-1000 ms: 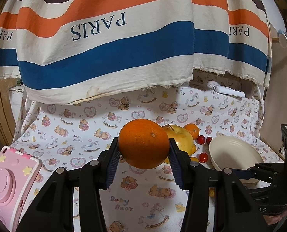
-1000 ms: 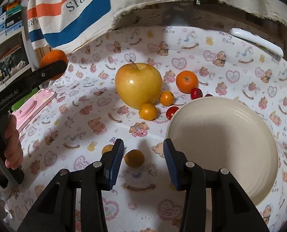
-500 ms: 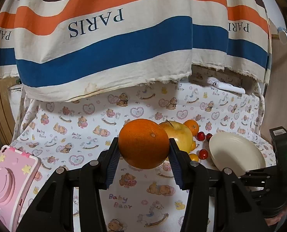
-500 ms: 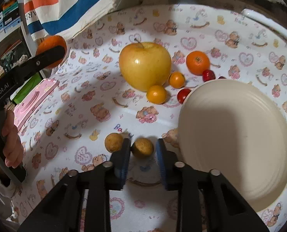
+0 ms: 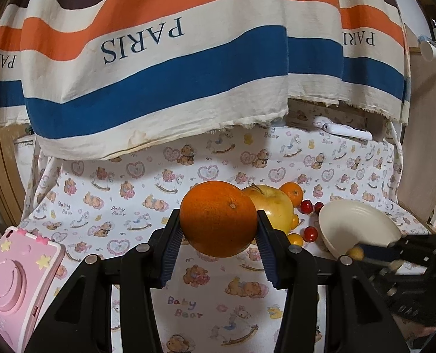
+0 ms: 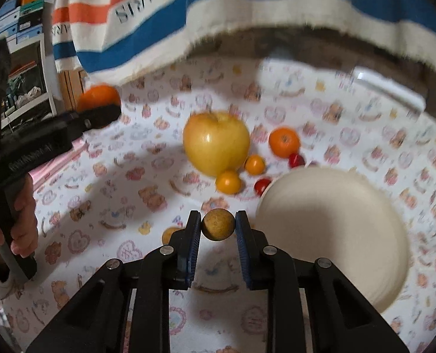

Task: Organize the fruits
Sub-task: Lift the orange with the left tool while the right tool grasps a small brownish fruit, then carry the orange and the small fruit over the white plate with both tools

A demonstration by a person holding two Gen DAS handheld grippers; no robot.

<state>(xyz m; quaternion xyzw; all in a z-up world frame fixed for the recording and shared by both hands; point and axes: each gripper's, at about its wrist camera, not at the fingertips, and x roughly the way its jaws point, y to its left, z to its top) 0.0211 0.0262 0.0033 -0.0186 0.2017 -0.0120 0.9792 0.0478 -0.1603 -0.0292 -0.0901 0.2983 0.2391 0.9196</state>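
My left gripper [image 5: 218, 235] is shut on a large orange [image 5: 218, 217] and holds it above the cloth; the orange also shows at the left of the right wrist view [image 6: 98, 98]. My right gripper [image 6: 218, 225] is shut on a small brown-yellow round fruit [image 6: 218, 224], lifted just left of the cream bowl [image 6: 335, 220]. A second small brown fruit [image 6: 170, 234] lies on the cloth beside the left finger. A yellow apple [image 6: 216, 142], a mandarin [image 6: 284, 142], two small orange fruits [image 6: 228, 181] and red cherry tomatoes [image 6: 262, 185] lie behind.
A pink toy case [image 5: 15, 279] lies at the front left. A striped PARIS cloth [image 5: 159, 58] hangs over the back of the table. A white remote-like object [image 5: 345, 131] lies at the back right. A wooden panel stands at the right edge.
My right gripper closed on the small brown fruit and lifted it off the cloth toward the bowl's edge. My left gripper kept holding the orange, nearly still.
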